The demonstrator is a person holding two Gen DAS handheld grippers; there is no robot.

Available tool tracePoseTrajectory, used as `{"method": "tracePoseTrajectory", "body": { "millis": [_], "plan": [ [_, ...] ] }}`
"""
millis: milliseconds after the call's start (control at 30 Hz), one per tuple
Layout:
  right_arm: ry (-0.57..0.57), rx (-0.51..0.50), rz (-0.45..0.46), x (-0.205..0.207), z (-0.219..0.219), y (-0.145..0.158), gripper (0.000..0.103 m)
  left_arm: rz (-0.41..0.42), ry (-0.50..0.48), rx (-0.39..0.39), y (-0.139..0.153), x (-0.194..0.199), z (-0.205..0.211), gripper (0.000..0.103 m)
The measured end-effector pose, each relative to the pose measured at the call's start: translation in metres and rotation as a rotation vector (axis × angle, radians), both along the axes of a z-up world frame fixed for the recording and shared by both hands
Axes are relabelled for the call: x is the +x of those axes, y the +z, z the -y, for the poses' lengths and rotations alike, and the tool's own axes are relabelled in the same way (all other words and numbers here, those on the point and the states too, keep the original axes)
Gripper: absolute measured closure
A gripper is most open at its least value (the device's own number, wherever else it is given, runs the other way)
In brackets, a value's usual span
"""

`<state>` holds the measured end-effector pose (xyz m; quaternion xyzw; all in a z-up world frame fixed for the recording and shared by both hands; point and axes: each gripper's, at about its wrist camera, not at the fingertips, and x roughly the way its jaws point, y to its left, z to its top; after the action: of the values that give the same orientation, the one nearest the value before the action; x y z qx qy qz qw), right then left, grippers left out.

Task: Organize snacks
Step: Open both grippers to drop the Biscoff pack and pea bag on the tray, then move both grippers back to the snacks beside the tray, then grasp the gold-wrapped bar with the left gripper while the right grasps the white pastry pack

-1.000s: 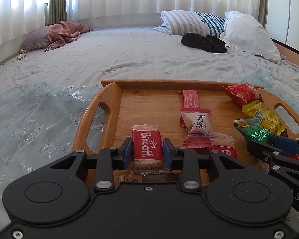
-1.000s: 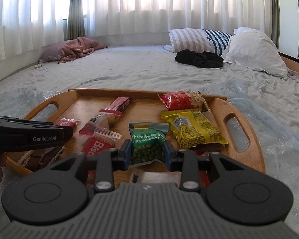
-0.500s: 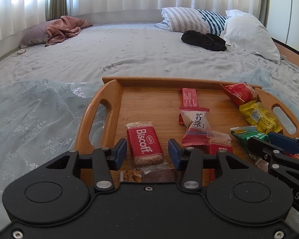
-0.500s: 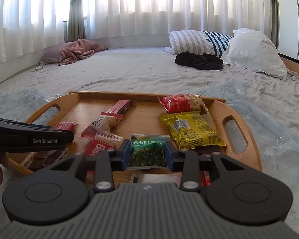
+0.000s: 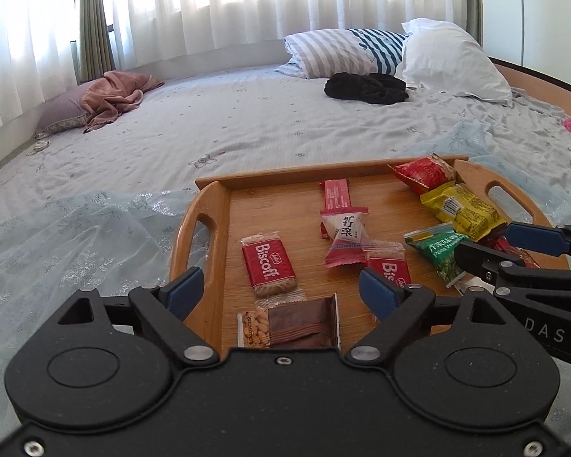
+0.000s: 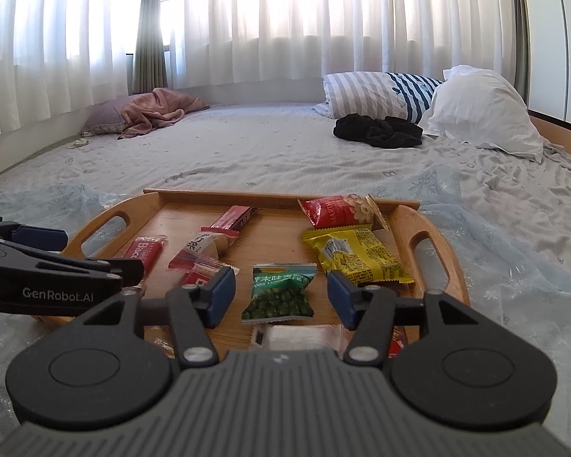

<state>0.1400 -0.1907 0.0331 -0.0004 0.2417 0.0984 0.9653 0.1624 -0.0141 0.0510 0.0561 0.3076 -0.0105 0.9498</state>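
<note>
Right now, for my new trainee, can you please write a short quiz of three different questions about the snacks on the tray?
1. True or false: the left gripper grips the Biscoff packet.
2. Which packet lies between the right gripper fingers: A) yellow, B) green peas, C) red?
3. Fill in: every snack lies on the wooden ____.

Key:
1. False; the jaws have just been opening and stand clear of it.
2. B, the green pea packet, not pressed.
3. tray.

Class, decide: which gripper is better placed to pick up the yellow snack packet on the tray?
Right. The right gripper stands open beside the yellow packet; the left gripper hangs over the tray's opposite end.
</note>
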Motion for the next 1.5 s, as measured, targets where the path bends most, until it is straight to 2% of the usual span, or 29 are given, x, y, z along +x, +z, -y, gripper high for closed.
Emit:
{"method": "tracePoseTrajectory", "body": {
  "millis": [333,767,900,1067,1133,1267,1300,1500],
  "plan": [
    [0.005,0.053,0.022,-0.035,0.025,0.008,0.022,0.001,-0.061,-0.016,0.009,-0.044,0.01,0.007],
    [0.062,-0.017,0.01,-0.068,0.04,-0.011,0.02,-0.13,-0.093,-0.085,-0.013,-0.08,0.025,0.008],
    [0.059,-0.05,0.019,-0.075,0.045,-0.019,0.02,-0.178,-0.111,-0.112,-0.021,-0.084,0.032,0.02],
    [0.056,-0.033,0.02,-0.08,0.055,-0.023,0.021,-0.194,-0.135,-0.13,-0.026,-0.084,0.044,0.029],
    [0.053,-0.028,0.019,-0.081,0.058,-0.023,0.021,-0.203,-0.146,-0.143,-0.027,-0.084,0.048,0.043],
    [0.065,-0.002,0.011,-0.082,0.062,-0.025,0.021,-0.193,-0.165,-0.135,-0.03,-0.082,0.057,0.058],
    [0.069,-0.004,0.011,-0.083,0.062,-0.025,0.021,-0.186,-0.166,-0.133,-0.03,-0.083,0.057,0.066],
    [0.1,-0.016,0.007,-0.085,0.055,-0.025,0.021,-0.163,-0.166,-0.176,-0.023,-0.084,0.048,0.07]
  ]
}}
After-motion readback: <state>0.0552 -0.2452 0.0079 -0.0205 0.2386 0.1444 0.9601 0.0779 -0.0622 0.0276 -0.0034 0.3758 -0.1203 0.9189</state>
